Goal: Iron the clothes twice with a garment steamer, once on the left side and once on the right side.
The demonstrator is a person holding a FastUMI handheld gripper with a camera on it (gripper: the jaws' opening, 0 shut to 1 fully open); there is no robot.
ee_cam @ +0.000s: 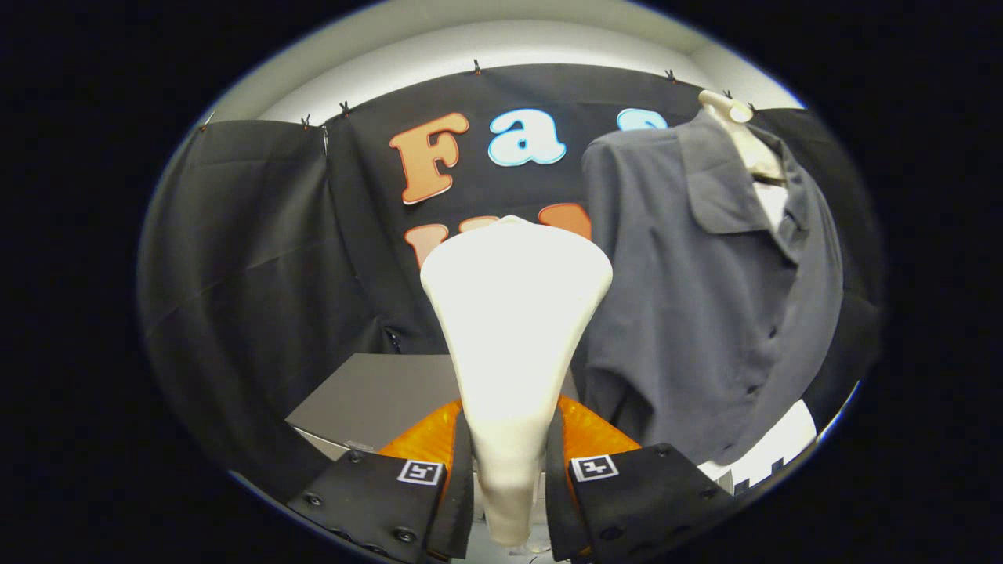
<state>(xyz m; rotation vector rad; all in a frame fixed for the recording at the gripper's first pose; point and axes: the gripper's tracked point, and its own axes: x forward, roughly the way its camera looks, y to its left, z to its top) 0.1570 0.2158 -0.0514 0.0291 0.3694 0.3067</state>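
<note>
A white garment steamer (513, 329) stands upright between my fingers, its wide head pointing up and away. My gripper (509, 478) is shut on its narrow handle, both black fingers (458, 486) pressing its sides. A dark grey collared shirt (705, 298) hangs on a pale mannequin (736, 125) just to the right of the steamer head and a little beyond it. The shirt front with its buttons faces me. The steamer head sits beside the shirt's sleeve edge; whether it touches the cloth I cannot tell.
An orange part (427, 435) shows behind the fingers at the steamer's base. A grey tabletop (376, 395) lies beyond the left finger. Black cloth walls (251, 258) close the booth behind and to the left. A white patch (772, 450) lies under the shirt hem.
</note>
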